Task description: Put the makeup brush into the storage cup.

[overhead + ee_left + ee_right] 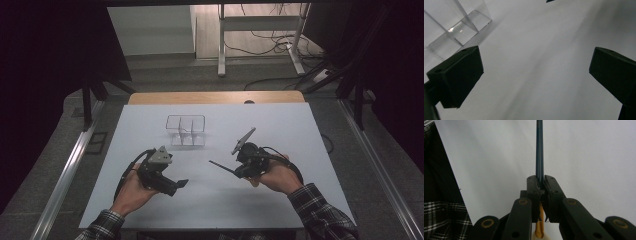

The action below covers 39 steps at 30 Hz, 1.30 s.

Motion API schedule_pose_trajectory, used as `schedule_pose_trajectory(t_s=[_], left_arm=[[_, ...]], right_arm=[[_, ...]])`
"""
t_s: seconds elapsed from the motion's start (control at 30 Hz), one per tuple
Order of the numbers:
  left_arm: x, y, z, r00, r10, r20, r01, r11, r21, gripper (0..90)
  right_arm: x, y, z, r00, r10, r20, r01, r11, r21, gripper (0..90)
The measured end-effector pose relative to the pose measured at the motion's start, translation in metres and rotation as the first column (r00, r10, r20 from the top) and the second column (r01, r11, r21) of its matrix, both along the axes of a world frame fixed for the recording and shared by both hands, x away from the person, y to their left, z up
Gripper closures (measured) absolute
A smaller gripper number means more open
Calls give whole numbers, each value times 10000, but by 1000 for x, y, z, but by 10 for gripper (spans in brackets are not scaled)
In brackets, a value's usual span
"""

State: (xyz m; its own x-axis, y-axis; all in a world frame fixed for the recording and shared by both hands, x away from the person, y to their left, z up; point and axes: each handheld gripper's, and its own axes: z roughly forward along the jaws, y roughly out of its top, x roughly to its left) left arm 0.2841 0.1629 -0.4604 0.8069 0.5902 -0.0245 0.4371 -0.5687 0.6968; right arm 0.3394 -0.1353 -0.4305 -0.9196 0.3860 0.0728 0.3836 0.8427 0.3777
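Right gripper (540, 185): jaws clamped on thin dark pen (539, 152), shaft projecting toward 12 o'clock above white bench (280, 130). Left gripper (536, 75): jaws wide, empty; clear divided box (451, 27) at 10 o'clock.

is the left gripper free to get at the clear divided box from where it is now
Probably yes. The left gripper is open and holds nothing, and bare white table lies between it and the clear divided box. The right gripper, shut on a dark pencil, sits off to the side.
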Motion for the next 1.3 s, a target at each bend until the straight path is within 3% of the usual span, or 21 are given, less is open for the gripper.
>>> schedule_pose_trajectory(t_s=[0.37, 0.47, 0.57, 0.73, 0.9, 1.1, 1.3], left_arm=[[6, -21, -1, 9986, -528, 98, 528, 9986, 57, 0], [9, -28, -1, 9964, -840, 125, 836, 9960, 301, 0], [10, -36, -3, 9964, -830, 184, 826, 9963, 231, 0], [13, -45, -4, 9928, -1161, 307, 1133, 9904, 797, 9], [13, -53, -6, 9899, -1375, 360, 1329, 9853, 1070, 35], [10, -60, -11, 9868, -1592, 305, 1545, 9806, 1203, 92], [6, -61, -9, 9825, -1802, 482, 1736, 9779, 1163, 255]], right_arm=[[-1, 11, 5, 9993, 341, -141, -343, 9994, -100, 837], [-1, 16, 6, 9987, 464, -201, -466, 9989, -89, 837], [-2, 20, 7, 9978, 600, -265, -602, 9981, -87, 837], [-3, 27, 10, 9960, 849, -292, -853, 9963, -138, 837], [-6, 33, 11, 9934, 1088, -354, -1096, 9938, -203, 837], [-10, 40, 10, 9894, 1351, -533, -1364, 9904, -209, 837], [-14, 45, 7, 9858, 1539, -671, -1558, 9875, -232, 836]])
